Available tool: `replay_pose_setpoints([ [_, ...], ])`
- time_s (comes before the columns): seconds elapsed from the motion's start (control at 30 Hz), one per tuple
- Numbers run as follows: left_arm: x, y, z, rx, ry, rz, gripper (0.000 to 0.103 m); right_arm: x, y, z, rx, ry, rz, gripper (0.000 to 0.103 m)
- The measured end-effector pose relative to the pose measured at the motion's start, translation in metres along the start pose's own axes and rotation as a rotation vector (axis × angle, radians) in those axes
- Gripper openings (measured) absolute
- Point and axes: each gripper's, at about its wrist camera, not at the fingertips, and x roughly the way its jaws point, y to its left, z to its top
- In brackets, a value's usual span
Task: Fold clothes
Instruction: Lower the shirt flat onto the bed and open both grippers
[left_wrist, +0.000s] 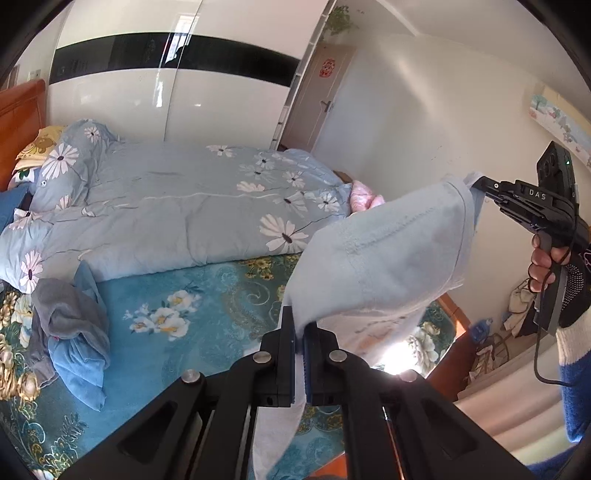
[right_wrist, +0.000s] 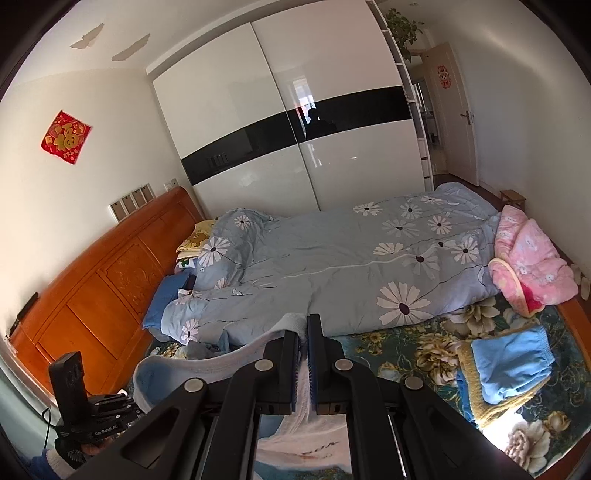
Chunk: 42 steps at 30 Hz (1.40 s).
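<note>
Left gripper (left_wrist: 300, 345) clamped on pale blue garment (left_wrist: 388, 258); right gripper (left_wrist: 480, 183) at 3 o'clock pinching its far corner, cloth stretched between, above floral bedsheet (left_wrist: 177, 295). Daisy quilt (left_wrist: 184, 206) at 11, crumpled clothes (left_wrist: 70, 325) at 9, glossy wardrobe (left_wrist: 173, 85) at 12, wooden headboard (right_wrist: 92, 288) beyond.

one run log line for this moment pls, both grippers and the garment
left gripper: shut on light blue garment | right gripper: shut on same garment | garment: held up, stretched between grippers above bed
</note>
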Motion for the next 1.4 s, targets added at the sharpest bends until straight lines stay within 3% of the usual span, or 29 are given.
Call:
replay_pose_setpoints([
  [0.07,0.016,0.007,-0.003,0.044,0.055,-0.005,0.003,0.018,-0.003,-0.001,0.016,0.024,-0.014,0.005],
  [0.27,0.077,0.039,-0.015,-0.052,0.184,0.09,0.003,0.111,-0.02,-0.011,0.031,0.173,-0.062,0.005],
  [0.47,0.127,0.064,-0.016,-0.14,0.265,0.205,0.003,0.208,-0.05,-0.025,0.068,0.303,-0.028,0.005],
  [0.83,0.233,0.124,0.016,-0.319,0.396,0.405,0.003,0.381,-0.105,-0.042,0.071,0.546,0.074,0.005],
  [1.03,0.287,0.154,0.03,-0.314,0.473,0.492,0.003,0.46,-0.116,-0.05,0.04,0.618,0.085,0.005],
  [1.4,0.375,0.199,0.026,-0.282,0.617,0.542,0.003,0.565,-0.129,-0.085,0.008,0.707,0.037,0.006],
])
